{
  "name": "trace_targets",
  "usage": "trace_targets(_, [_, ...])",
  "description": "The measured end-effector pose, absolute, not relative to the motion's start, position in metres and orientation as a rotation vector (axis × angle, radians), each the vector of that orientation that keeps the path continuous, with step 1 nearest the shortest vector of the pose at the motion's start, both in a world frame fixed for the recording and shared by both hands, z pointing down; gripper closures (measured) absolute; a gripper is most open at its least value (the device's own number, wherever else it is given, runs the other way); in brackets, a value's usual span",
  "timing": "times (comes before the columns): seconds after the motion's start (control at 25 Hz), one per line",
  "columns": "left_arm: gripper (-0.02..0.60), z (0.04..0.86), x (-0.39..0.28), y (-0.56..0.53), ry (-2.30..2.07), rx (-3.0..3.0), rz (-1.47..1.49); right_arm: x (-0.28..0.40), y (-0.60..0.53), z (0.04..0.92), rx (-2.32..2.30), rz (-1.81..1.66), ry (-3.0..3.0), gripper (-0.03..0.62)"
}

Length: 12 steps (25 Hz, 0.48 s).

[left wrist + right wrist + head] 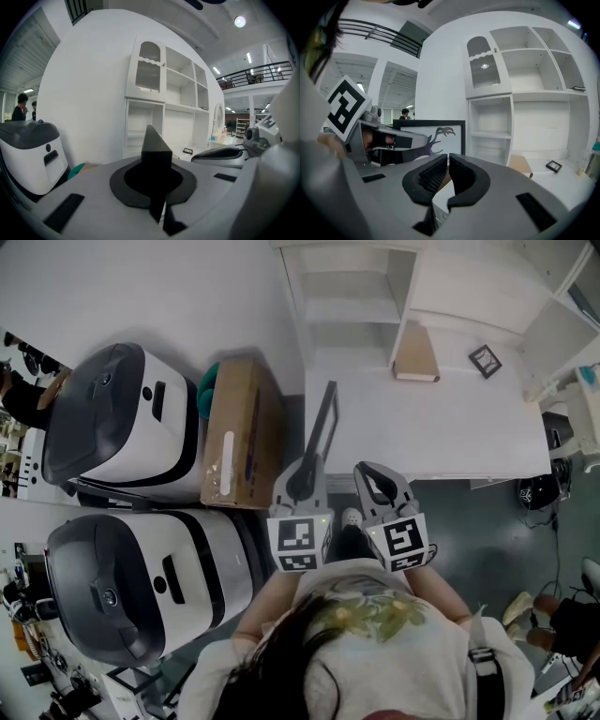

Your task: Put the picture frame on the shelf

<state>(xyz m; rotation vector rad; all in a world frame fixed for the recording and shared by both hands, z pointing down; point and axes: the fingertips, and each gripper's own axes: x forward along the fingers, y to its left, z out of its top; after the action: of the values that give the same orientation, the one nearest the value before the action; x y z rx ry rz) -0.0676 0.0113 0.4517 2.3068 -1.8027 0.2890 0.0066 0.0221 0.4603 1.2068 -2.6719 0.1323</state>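
Well, one picture frame point(321, 423) stands on edge, clamped in the left gripper point(303, 470) by the white table point(441, 427) below one shelf unit point(349, 307), the right gripper point(377, 486) closed on nothing, with two white-and-grey machines point(122, 418) and one cardboard box point(239, 432) alongside.

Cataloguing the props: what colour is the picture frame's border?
Black; the picture frame shows best in the right gripper view.

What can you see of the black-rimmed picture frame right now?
The black-rimmed picture frame holds a white print with a dark antlered silhouette. It stands upright, clamped by its near edge in the shut left gripper, in the air by the left edge of the white desk. Nothing else touches it.
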Motion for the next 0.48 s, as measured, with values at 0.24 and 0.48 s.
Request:
trace_targets(0.24, [0.548,0.443,-0.065,-0.019,-1.833,2.312,0.275,0.011,-0.006,0.456,1.198,0.108,-2.678,0.557])
trace_targets(0.48, [0.548,0.43,-0.064,-0.044,-1.881,2.314,0.225,0.012,-0.035,0.451,1.181,0.105,-2.699,0.557])
